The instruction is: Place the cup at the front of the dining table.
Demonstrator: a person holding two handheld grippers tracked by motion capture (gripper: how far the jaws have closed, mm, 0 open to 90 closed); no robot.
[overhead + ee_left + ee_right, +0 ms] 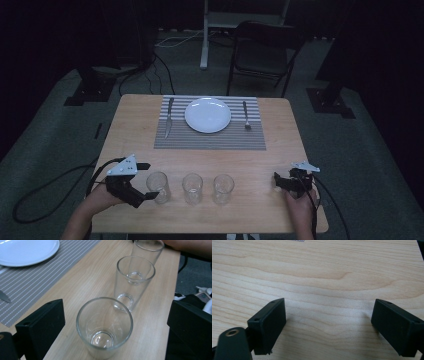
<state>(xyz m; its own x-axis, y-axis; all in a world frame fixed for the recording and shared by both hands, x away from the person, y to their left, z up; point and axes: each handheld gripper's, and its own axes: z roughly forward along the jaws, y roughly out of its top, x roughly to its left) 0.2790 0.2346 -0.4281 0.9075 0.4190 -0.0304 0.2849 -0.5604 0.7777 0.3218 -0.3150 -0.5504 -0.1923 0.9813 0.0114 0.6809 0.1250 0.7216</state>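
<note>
At the desk's (150,145) near edge, the left gripper (110,325) gapes wide around a glass (104,326), not touching; the right gripper (329,327) gapes empty.

Smooth pale wood table (324,270), clear glossy glass tumblers (104,326), glossy white plate (27,251), striped woven placemat (37,282)

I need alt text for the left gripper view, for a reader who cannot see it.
An empty clear glass stands on a wooden table between the open black jaws of the left tool. Two more empty glasses line up behind it; a white plate sits on a striped placemat at upper left.
</note>
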